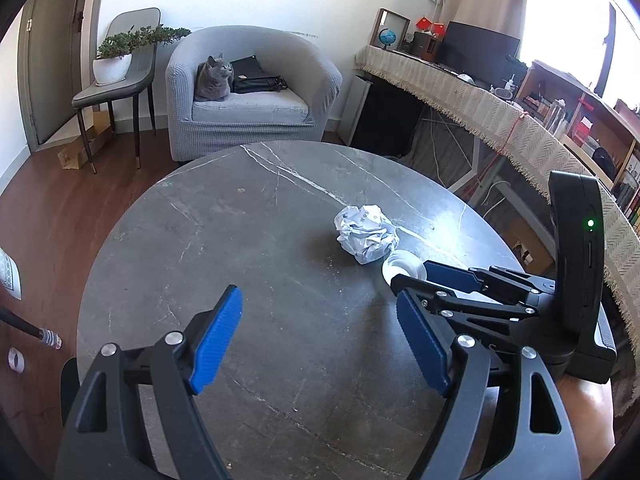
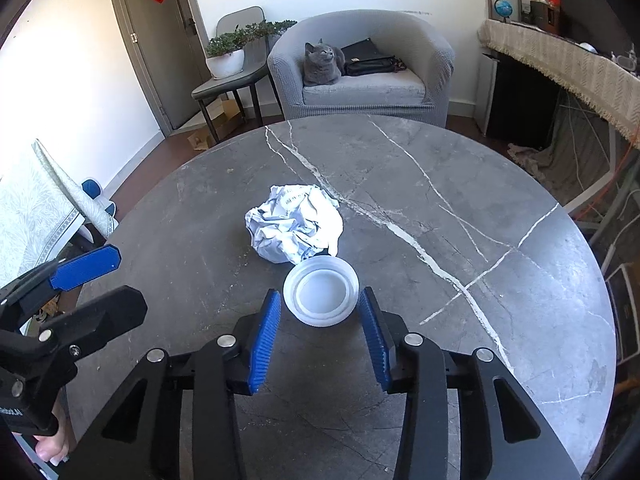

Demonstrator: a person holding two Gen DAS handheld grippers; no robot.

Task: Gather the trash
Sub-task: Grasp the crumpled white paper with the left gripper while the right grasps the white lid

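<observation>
A crumpled ball of white paper (image 1: 366, 236) (image 2: 296, 224) lies near the middle of the round grey marble table (image 1: 200, 240) (image 2: 460, 184). Just in front of it stands a small white plastic cup (image 2: 320, 292) (image 1: 400, 264), its opening facing up. My right gripper (image 2: 320, 304) (image 1: 414, 276) has a blue pad on each side of the cup, and both pads look pressed against its wall. My left gripper (image 1: 320, 340) (image 2: 104, 284) hovers open over bare tabletop, left of and nearer than the paper, with nothing between its fingers.
Beyond the table a grey cat (image 2: 322, 64) sits in a grey armchair (image 1: 256, 92) next to a black bag. A chair with a potted plant (image 1: 116, 60) stands to its left. A cloth-covered desk (image 1: 500, 112) runs along the right.
</observation>
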